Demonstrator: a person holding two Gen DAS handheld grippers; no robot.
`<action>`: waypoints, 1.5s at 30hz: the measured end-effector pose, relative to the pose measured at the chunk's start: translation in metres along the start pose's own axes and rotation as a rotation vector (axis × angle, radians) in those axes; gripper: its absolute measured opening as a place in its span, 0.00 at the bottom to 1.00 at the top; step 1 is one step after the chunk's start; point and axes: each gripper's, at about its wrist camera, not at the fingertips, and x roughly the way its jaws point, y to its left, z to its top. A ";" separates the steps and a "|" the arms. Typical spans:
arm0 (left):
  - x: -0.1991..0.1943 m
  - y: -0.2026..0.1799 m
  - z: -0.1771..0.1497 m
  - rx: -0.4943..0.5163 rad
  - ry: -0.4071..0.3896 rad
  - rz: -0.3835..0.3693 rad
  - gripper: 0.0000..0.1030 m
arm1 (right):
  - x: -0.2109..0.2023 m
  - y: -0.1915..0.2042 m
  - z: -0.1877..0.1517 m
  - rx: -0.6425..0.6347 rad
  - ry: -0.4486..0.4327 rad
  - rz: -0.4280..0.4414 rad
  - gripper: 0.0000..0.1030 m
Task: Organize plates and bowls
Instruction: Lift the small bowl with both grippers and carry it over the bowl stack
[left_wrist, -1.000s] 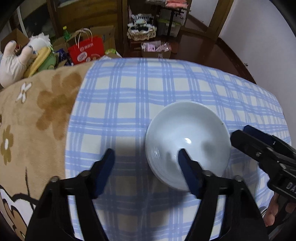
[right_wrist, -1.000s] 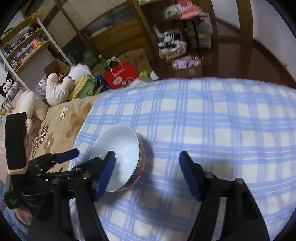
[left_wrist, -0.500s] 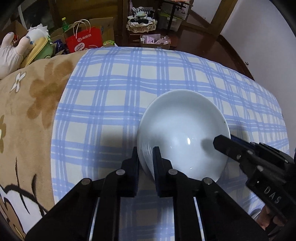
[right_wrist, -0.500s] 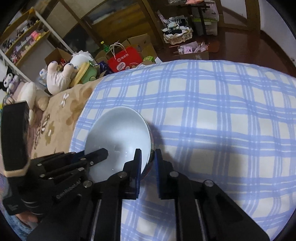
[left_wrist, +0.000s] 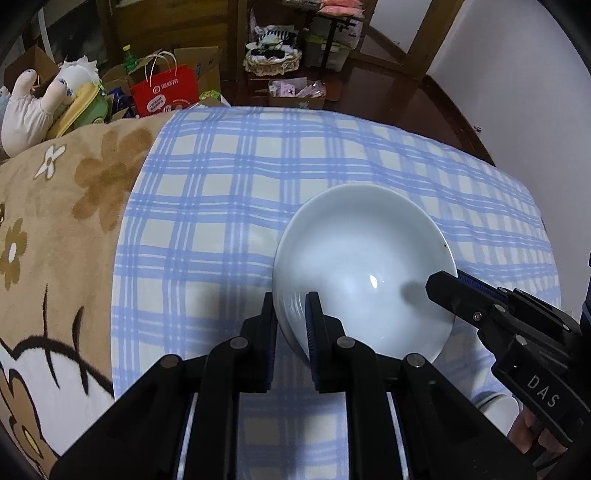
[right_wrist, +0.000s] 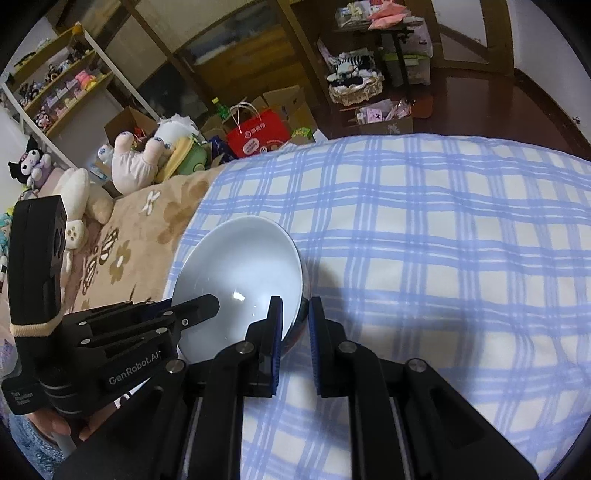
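Your left claw (left_wrist: 291, 325) is pinching the near-left rim of the white bowl (left_wrist: 364, 266), one finger inside, one outside; your right claw (right_wrist: 295, 328) pinches the opposite rim of the same bowl (right_wrist: 240, 280) in like manner; the bowl sits over the blue checked cloth (left_wrist: 221, 206), tilted a little, though you cannot tell whether it touches; left of the cloth lies a brown flowered blanket (left_wrist: 55, 206); beyond it stands a red bag (left_wrist: 164, 90).

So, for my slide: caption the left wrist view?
Both grippers, left gripper and right gripper, pinch the white bowl's rim.
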 end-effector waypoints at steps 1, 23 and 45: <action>-0.005 -0.003 -0.002 0.003 -0.005 0.000 0.14 | -0.006 0.001 -0.001 0.000 -0.008 0.000 0.14; -0.117 -0.108 -0.059 0.139 -0.109 -0.024 0.15 | -0.160 -0.011 -0.061 0.035 -0.175 -0.034 0.14; -0.146 -0.243 -0.133 0.302 -0.114 -0.122 0.17 | -0.280 -0.085 -0.148 0.168 -0.307 -0.145 0.14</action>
